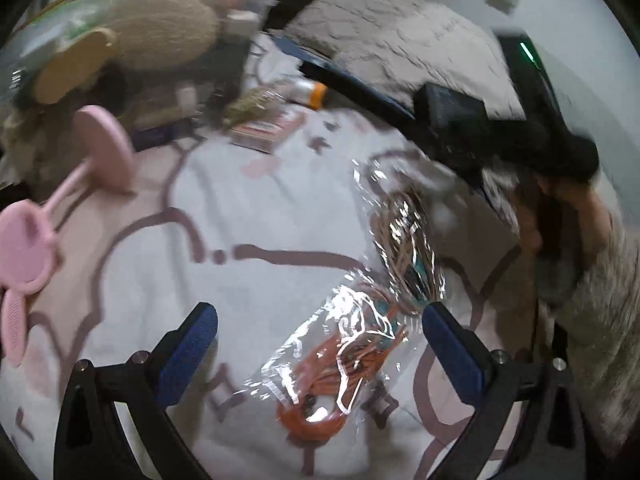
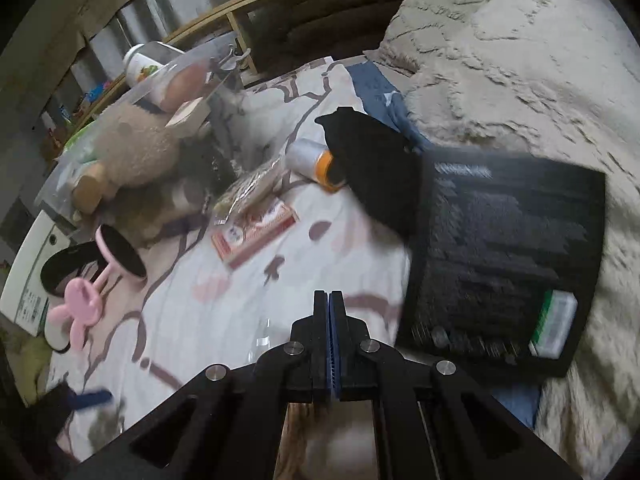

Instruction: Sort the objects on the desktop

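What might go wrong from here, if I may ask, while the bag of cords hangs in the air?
The right tool seems to pinch only thin film of the clear bag, so it may slip out. The hanging bag could also snag on the open left tool.

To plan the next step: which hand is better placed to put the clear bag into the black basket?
Right. The right tool is shut, apparently on the clear bag, and the black basket lies just beside it. The left tool is open and empty.
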Tool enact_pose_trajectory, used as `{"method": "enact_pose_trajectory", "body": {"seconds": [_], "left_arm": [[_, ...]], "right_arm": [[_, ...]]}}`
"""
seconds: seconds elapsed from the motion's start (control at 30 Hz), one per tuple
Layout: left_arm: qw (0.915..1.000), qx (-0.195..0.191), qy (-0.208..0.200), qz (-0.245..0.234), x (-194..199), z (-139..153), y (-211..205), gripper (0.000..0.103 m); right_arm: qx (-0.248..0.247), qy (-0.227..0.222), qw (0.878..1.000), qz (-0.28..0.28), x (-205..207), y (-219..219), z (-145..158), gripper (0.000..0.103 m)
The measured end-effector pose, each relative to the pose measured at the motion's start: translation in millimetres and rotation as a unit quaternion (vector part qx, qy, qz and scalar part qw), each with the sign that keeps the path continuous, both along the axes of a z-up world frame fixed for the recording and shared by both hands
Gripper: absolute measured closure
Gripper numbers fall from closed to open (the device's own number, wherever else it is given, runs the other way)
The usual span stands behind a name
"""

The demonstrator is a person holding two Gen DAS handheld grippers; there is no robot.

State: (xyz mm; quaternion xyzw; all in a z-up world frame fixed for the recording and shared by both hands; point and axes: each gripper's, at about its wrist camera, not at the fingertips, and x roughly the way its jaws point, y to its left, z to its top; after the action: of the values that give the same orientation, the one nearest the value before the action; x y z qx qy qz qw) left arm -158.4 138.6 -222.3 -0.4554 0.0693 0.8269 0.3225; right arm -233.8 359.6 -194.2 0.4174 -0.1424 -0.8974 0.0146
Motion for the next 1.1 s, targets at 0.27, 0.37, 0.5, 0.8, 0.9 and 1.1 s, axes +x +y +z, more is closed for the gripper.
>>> {"method": "enact_pose_trajectory", "body": {"seconds": [0.27,0.37,0.5,0.8,0.9,1.1], "left_arm": [[0.9922,-0.087,0.035,-0.082,20.0,-28.6,27.2,0.0],[0.9928,-0.091,0.031,-0.071,18.5,-30.2,21.9,0.0],[0.9945,-0.097,0.031,-0.025,6.6,-31.4,12.4,0.0],[0.9924,-0.09,0.001,0.084,-21.0,-35.3,-19.7,0.0],[0.9908,-0.08,-0.015,0.108,-25.5,-35.8,-29.0,0.0],[0.9899,-0.056,-0.037,0.125,-28.7,-29.1,-35.6,0.0]], "right_arm": [[0.02,-0.091,0.993,0.072,-46.4,-22.5,-29.7,0.097],[0.032,-0.112,0.988,0.103,-40.8,-33.6,-37.6,0.097],[0.016,-0.119,0.985,0.122,-18.5,-44.4,-41.2,0.097],[-0.045,-0.128,0.976,0.17,30.0,-80.4,-47.2,0.097],[-0.035,-0.079,0.984,0.155,50.9,-80.6,-24.1,0.097],[-0.089,-0.05,0.99,0.093,85.3,-56.1,-1.7,0.097]]}}
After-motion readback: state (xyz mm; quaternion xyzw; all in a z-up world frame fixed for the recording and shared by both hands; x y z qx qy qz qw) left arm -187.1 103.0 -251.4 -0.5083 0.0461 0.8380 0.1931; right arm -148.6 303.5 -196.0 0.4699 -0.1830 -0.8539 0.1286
